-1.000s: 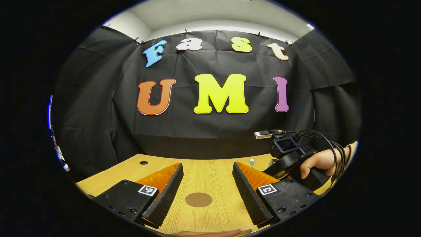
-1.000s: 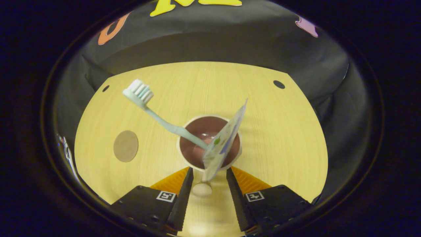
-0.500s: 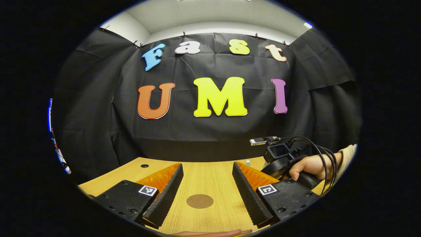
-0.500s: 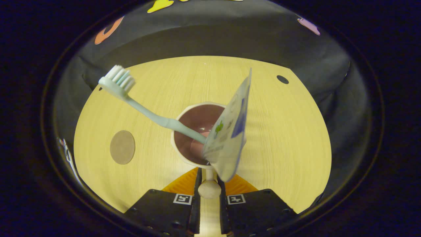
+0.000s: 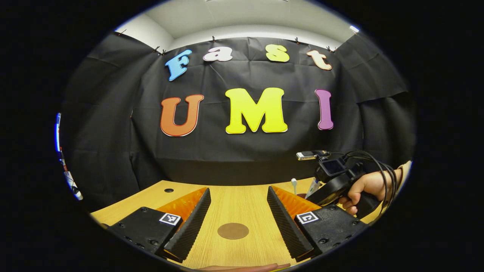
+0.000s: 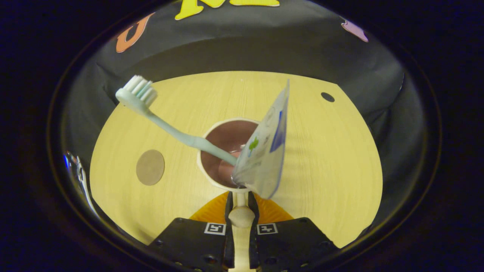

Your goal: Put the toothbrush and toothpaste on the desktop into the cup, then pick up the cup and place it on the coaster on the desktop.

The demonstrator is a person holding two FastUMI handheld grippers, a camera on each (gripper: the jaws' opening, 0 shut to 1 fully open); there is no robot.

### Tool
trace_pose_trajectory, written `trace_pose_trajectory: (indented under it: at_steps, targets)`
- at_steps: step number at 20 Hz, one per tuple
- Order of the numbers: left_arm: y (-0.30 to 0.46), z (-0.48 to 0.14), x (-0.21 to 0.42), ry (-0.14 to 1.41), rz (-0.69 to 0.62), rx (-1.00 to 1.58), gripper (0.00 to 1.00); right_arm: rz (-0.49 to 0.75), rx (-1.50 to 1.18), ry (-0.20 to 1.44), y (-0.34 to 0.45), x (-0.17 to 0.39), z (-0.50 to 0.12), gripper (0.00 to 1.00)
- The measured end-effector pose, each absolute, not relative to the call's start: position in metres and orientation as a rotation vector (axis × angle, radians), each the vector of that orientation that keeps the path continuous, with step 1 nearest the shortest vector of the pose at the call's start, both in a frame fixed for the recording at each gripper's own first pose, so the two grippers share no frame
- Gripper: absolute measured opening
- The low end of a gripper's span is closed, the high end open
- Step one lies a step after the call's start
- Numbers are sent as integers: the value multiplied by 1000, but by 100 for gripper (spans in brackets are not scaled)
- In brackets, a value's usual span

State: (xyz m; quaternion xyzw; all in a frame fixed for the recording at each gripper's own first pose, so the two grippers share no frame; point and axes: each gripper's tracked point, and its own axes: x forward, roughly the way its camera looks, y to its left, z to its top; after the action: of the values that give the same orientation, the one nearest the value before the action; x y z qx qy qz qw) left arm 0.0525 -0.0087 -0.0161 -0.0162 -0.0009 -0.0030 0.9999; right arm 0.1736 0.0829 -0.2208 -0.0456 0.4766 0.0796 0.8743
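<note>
Both right gripper jaws pinch cup handle; left gripper jaws wide.

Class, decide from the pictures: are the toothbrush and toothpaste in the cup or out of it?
In. The toothbrush and the toothpaste both stand with their lower ends inside the cup, leaning out over its rim.

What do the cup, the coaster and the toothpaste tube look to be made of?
Cup: likely glazed ceramic or plastic, pale rim, glossy brown inside. Coaster: flat matte brown disc, perhaps cork or leather. Toothpaste tube: soft printed plastic, crimped flat end.
</note>
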Motion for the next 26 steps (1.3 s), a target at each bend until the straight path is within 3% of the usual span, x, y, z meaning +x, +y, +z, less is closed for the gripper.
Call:
trace_pose_trajectory:
  at_steps: [26]
  targets:
    - [89,3,44,-85,163,27,94,445,-245,1023,78,190,-225,15]
